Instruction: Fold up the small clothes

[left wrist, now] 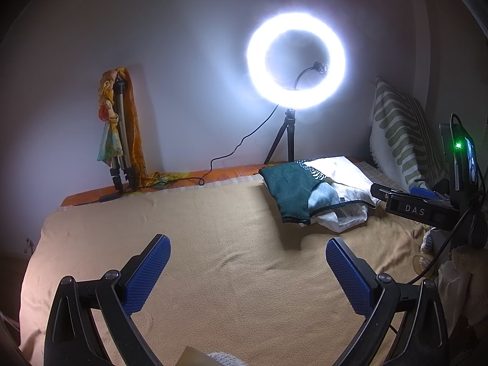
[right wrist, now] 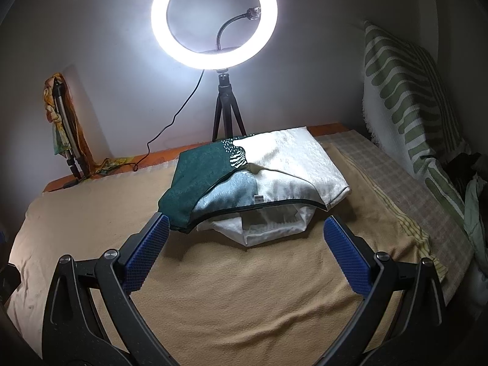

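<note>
A folded garment (right wrist: 238, 180), dark green, pale blue and white with a black hem, lies on a tan blanket (right wrist: 231, 289) towards the far side of the bed. A white cloth (right wrist: 262, 228) sticks out from under its near edge. My right gripper (right wrist: 247, 228) is open just short of that edge, its blue pads spread wide and holding nothing. In the left wrist view the garment (left wrist: 305, 189) lies far right, and my left gripper (left wrist: 247, 250) hovers open over bare blanket (left wrist: 213, 259), well to its left. The right gripper's body (left wrist: 418, 207) shows beside the garment.
A lit ring light on a tripod (right wrist: 227, 113) stands behind the garment, its cable trailing left. A folded tripod draped with a yellow scarf (left wrist: 120, 134) leans on the wall at left. A green-striped pillow (right wrist: 411, 100) stands at right, above a checked sheet (right wrist: 393, 183).
</note>
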